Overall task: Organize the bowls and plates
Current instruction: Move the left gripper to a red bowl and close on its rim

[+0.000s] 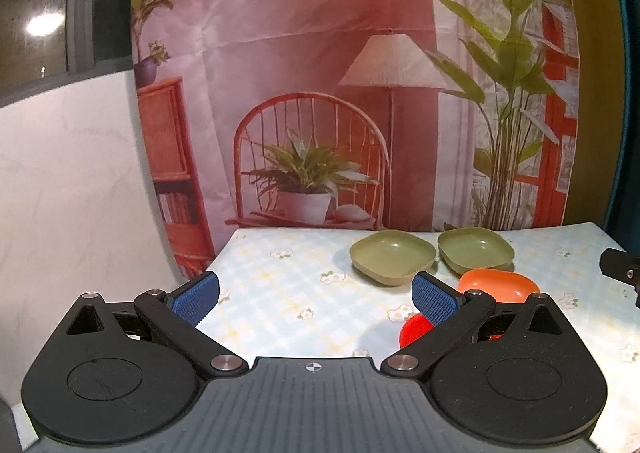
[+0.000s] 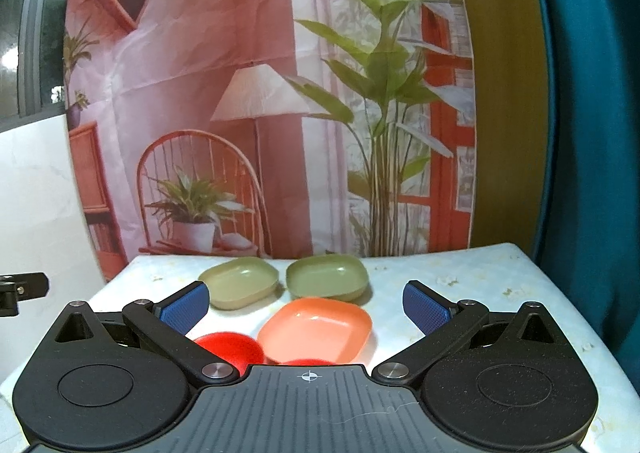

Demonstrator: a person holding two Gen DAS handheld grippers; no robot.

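Note:
Two green square plates stand side by side at the back of the table, the left one point(image 1: 393, 255) point(image 2: 240, 287) and the right one point(image 1: 475, 250) point(image 2: 327, 282). An orange square plate point(image 1: 498, 285) point(image 2: 316, 330) sits in front of them. A red bowl point(image 1: 415, 329) point(image 2: 230, 349) lies nearer, left of the orange plate; a second red piece point(image 2: 308, 362) peeks out just under the right gripper's body. My left gripper point(image 1: 316, 297) is open and empty, above the table left of the dishes. My right gripper point(image 2: 306, 309) is open and empty, above the orange plate.
The table has a pale floral checked cloth point(image 1: 280, 293) and ends at a printed backdrop point(image 1: 320, 93). A white wall point(image 1: 72, 193) is at the left and a teal curtain point(image 2: 592, 133) at the right. The right gripper's edge point(image 1: 620, 269) shows in the left wrist view.

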